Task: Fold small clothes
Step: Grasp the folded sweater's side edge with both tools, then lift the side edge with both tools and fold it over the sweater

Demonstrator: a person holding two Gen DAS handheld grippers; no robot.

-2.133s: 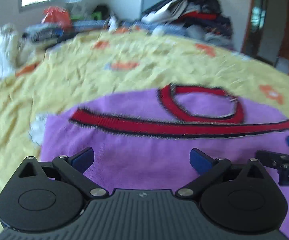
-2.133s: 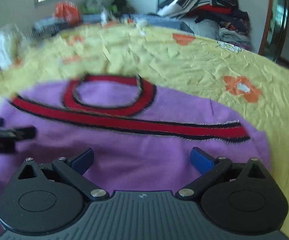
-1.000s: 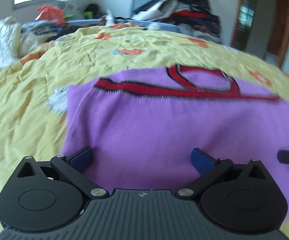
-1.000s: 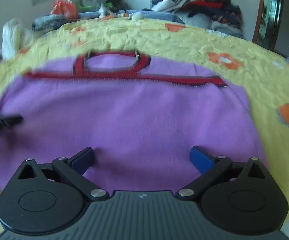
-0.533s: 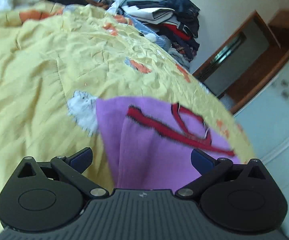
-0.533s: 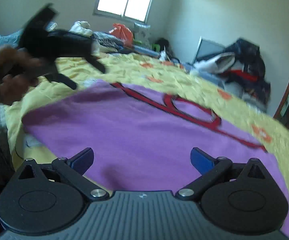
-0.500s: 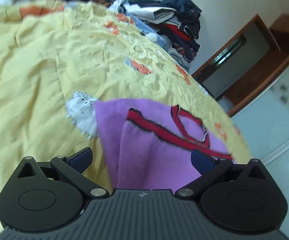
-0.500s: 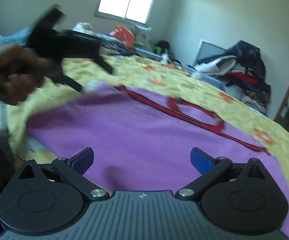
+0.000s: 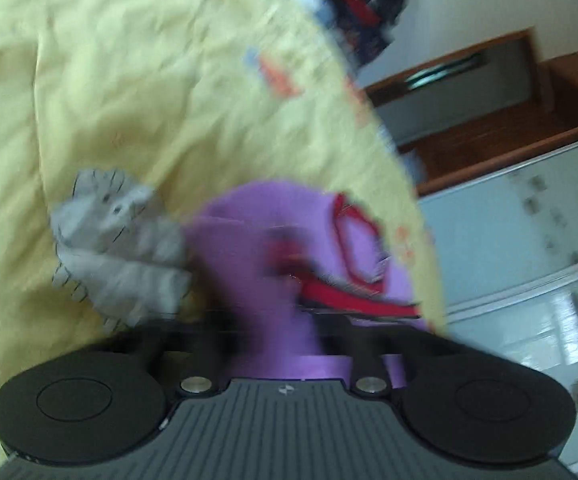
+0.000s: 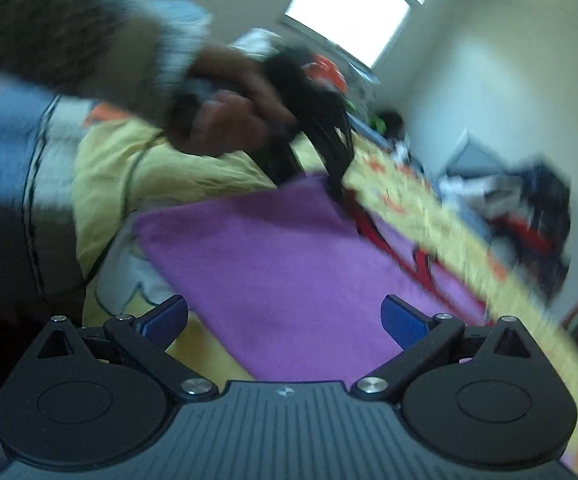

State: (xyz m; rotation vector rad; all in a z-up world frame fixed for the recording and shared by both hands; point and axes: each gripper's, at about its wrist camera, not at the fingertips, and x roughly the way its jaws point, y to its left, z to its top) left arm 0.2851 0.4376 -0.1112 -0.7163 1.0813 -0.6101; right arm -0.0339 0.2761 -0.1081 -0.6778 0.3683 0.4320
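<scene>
A purple knit top (image 10: 273,264) with red and black trim lies spread on the yellow bed sheet (image 10: 193,176). In the blurred left wrist view, the top (image 9: 241,248) is bunched between the fingers of my left gripper (image 9: 285,320), which looks shut on it. The right wrist view shows a hand (image 10: 225,120) holding that left gripper (image 10: 329,160), its tips at the far edge of the top near the red trim. My right gripper (image 10: 285,316) is open, low over the near part of the top, with nothing between its fingers.
The sheet has orange flowers and a grey animal print (image 9: 117,248) just left of the top. A pile of clothes (image 10: 529,208) sits at the far end of the bed. A window (image 10: 353,0) and a pale wardrobe (image 9: 529,240) stand beyond. A sleeve (image 10: 89,40) crosses the upper left.
My left gripper has gone from open to shut on the edge of the purple top, bunching the cloth. Both views have swung and tilted. The right gripper stays open.
</scene>
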